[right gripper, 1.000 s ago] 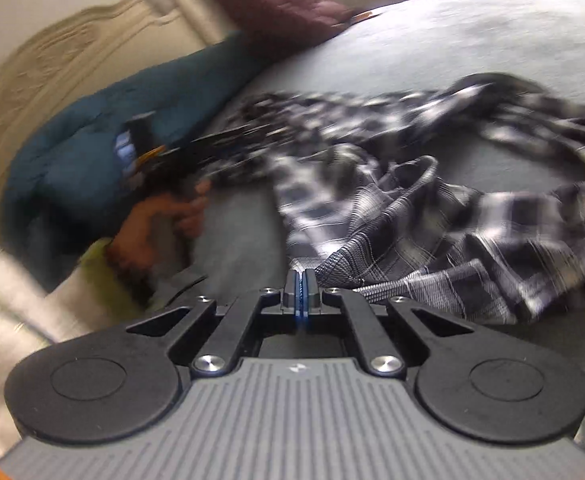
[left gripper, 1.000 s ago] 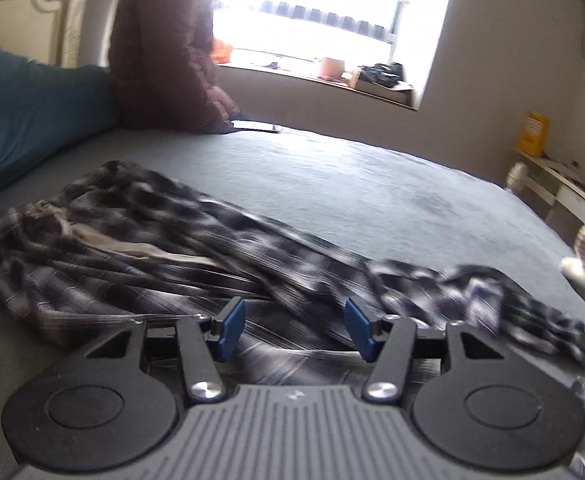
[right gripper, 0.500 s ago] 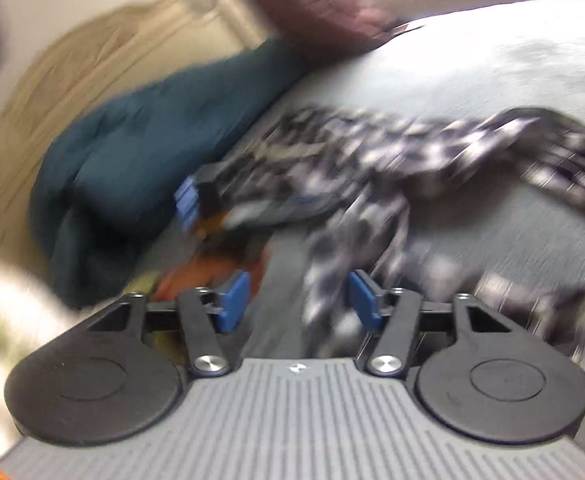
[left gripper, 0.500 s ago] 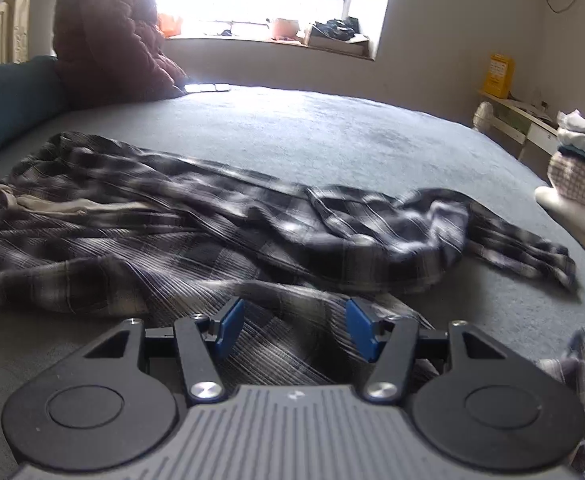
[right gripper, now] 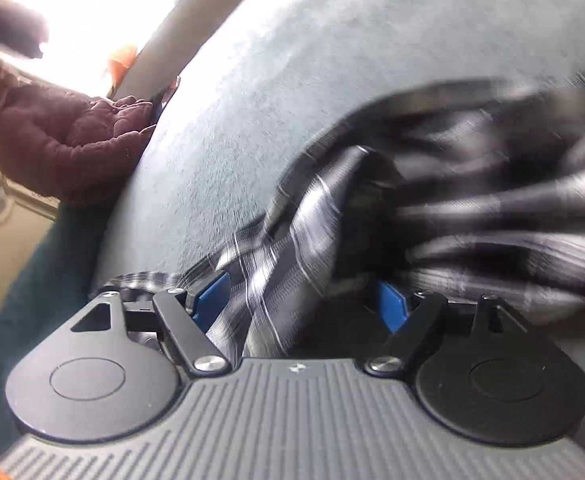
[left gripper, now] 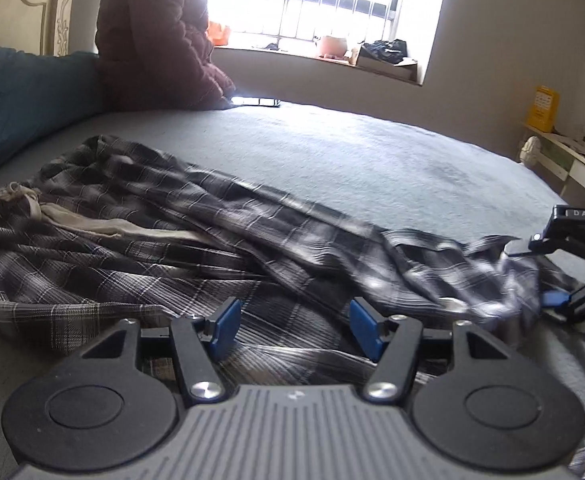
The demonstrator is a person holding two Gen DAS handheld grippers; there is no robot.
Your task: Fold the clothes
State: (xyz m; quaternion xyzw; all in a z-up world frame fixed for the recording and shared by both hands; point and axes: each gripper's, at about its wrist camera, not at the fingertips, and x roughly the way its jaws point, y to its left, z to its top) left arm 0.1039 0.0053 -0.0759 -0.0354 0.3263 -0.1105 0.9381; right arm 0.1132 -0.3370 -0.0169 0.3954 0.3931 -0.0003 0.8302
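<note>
Black-and-white plaid trousers (left gripper: 196, 232) lie crumpled and stretched across the grey bed, waistband with a beige drawstring at the left. My left gripper (left gripper: 294, 330) is open, low over the near edge of the cloth, holding nothing. My right gripper (right gripper: 300, 300) is open with a fold of the plaid cloth (right gripper: 292, 240) lying between its blue pads. It also shows in the left wrist view (left gripper: 568, 272), at the trousers' right end.
The grey bed (left gripper: 372, 160) extends beyond the trousers. A teal duvet (left gripper: 24, 104) lies at the left by the headboard. A person in a maroon jacket (left gripper: 152, 36) sits at the far edge. A window sill with objects and a shelf at the right.
My right gripper opened from shut, swung to the trousers' right end and now has cloth between its open pads. The left gripper stayed open over the near cloth edge.
</note>
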